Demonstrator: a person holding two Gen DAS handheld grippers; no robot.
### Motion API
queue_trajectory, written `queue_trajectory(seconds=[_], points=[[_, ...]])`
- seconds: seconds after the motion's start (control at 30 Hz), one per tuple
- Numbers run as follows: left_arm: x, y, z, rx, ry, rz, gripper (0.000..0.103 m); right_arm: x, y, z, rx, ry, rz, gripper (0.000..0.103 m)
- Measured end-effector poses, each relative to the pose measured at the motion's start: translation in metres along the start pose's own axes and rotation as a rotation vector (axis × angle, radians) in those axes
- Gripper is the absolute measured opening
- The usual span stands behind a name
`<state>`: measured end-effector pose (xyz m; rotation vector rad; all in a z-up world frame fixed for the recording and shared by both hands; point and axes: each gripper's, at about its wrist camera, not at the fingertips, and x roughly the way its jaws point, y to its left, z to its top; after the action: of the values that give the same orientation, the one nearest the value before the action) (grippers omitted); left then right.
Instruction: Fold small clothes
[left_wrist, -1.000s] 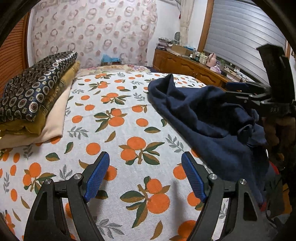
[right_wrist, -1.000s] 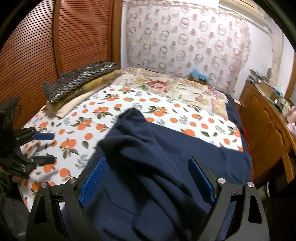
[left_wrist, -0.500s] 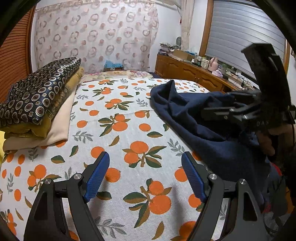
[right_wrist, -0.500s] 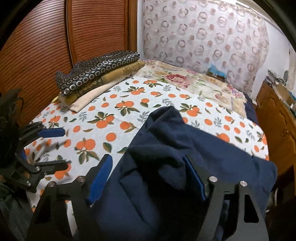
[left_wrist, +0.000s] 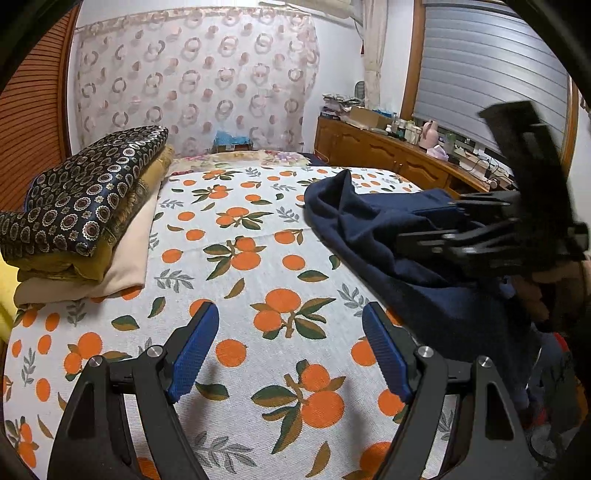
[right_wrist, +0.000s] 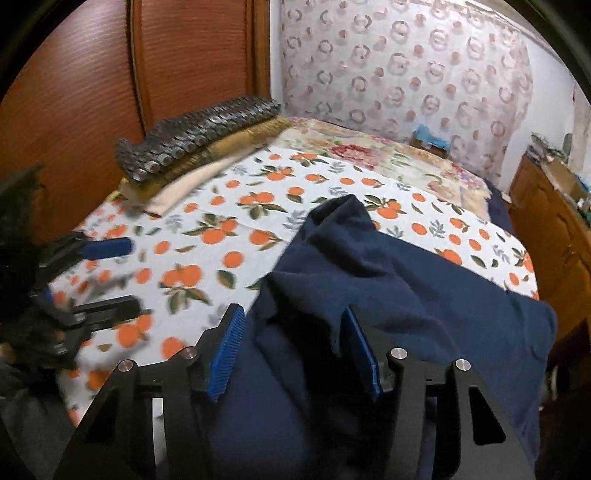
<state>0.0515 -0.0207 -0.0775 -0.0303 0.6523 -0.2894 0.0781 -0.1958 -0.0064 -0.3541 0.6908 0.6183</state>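
The jaws of the right gripper (right_wrist: 293, 350) have narrowed since half a second ago and now stand partly closed around a raised fold of the navy garment (right_wrist: 399, 280), with cloth lying between the blue pads (right_wrist: 226, 350); whether the pads actually press the fold cannot be told. The jaws of the left gripper (left_wrist: 290, 350) are spread wide, as before, with nothing between them, held above the orange-print bedspread (left_wrist: 236, 258).

In the left wrist view the right gripper (left_wrist: 436, 225) is seen at 3 o'clock, blurred, lower and closer to the cloth than in the earlier frame. In the right wrist view the left gripper (right_wrist: 110, 273) is seen at 9 o'clock, also blurred.

The navy garment (left_wrist: 369, 229) is a dark blue, soft, matte cloth, crumpled and unfolded, lying on the bed from 1 to 4 o'clock of the left jaws, with one peak pulled up at its far end. Its shape as a piece of clothing cannot be made out.

A stack of folded fabrics (left_wrist: 85, 206) rests on the bedspread at 10 o'clock, well apart from the garment: a dark medallion print on top, mustard beneath, cream at the bottom.

No readable writing or brand mark is visible.
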Motion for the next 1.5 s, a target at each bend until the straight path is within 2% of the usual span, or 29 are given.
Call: queue_trajectory(seconds=[0.13,0.2,0.23,0.3,0.43,0.53,0.67,0.7,0.77,0.8,0.97,1.07,1.17,1.3,1.5], points=[[0.000,0.001,0.000,0.000,0.001,-0.004,0.081,0.020,0.004,0.007,-0.032,0.045,-0.019,0.058],[0.001,0.001,0.000,0.000,0.002,-0.007,0.081,0.024,0.003,0.009,-0.039,0.054,-0.020,0.027],[0.001,0.001,0.000,0.000,0.002,-0.008,0.081,0.021,-0.001,0.010,-0.036,0.047,-0.023,0.008],[0.001,0.001,0.000,-0.001,0.001,-0.009,0.081,0.007,-0.013,0.013,-0.004,0.004,0.011,0.008],[0.001,0.001,0.000,0.003,0.002,-0.008,0.081,-0.030,-0.052,0.025,0.080,-0.086,-0.009,0.007],[0.001,0.000,0.000,0.009,0.004,-0.008,0.081,-0.047,-0.092,0.035,0.149,-0.115,-0.092,0.007],[0.001,-0.001,0.000,0.011,0.007,-0.009,0.081,-0.039,-0.150,0.037,0.244,-0.071,-0.203,0.008],[0.001,-0.001,0.000,0.012,0.007,-0.009,0.081,-0.034,-0.161,0.035,0.259,-0.058,-0.232,0.009],[0.002,-0.001,0.000,0.015,0.009,-0.011,0.081,-0.026,-0.175,0.031,0.290,-0.020,-0.296,0.032],[0.002,-0.002,0.000,0.019,0.011,-0.010,0.081,-0.025,-0.179,0.029,0.297,-0.009,-0.315,0.036],[0.001,-0.006,0.002,0.028,0.007,-0.020,0.081,-0.039,-0.162,0.013,0.291,-0.039,-0.299,0.037],[-0.001,-0.009,0.007,0.028,0.003,-0.029,0.081,-0.052,-0.137,-0.005,0.260,-0.055,-0.197,0.037],[-0.004,-0.015,0.013,0.036,-0.003,-0.044,0.081,-0.065,-0.110,-0.029,0.234,-0.061,-0.138,0.037],[-0.008,-0.028,0.021,0.071,-0.022,-0.050,0.081,-0.085,-0.077,-0.064,0.236,-0.078,-0.092,0.037],[-0.013,-0.041,0.027,0.083,-0.035,-0.063,0.081,-0.108,-0.049,-0.096,0.221,-0.109,-0.049,0.037]])
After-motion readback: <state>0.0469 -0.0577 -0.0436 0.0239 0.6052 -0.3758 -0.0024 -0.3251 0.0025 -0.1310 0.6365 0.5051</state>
